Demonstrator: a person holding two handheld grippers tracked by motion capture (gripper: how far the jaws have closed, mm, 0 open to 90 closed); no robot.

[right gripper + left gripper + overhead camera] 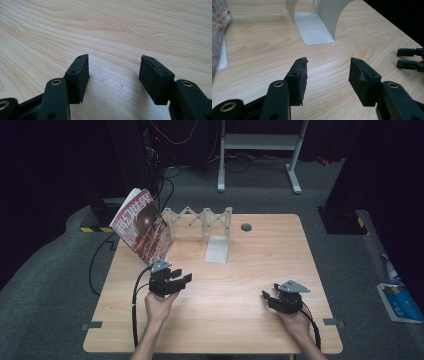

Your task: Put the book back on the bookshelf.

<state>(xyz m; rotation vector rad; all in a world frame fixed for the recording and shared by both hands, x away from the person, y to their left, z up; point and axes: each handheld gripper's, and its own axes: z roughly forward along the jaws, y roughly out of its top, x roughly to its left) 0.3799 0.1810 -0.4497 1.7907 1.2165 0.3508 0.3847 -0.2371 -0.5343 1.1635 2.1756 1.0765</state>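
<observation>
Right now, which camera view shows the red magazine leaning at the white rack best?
The high view: the red magazine appears whole, tilted against the white rack. The left gripper view catches its edge.

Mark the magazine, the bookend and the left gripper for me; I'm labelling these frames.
magazine (143, 226), high view, middle of its red cover.
bookend (314, 27), left gripper view, flat base plate.
left gripper (184, 276), high view, midway between its fingertips.

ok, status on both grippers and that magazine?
Left gripper open, empty, near the magazine. Right gripper open, empty, low over bare table. Magazine leans tilted at the expanding rack. White bookend stands clear, nothing in the way.
</observation>
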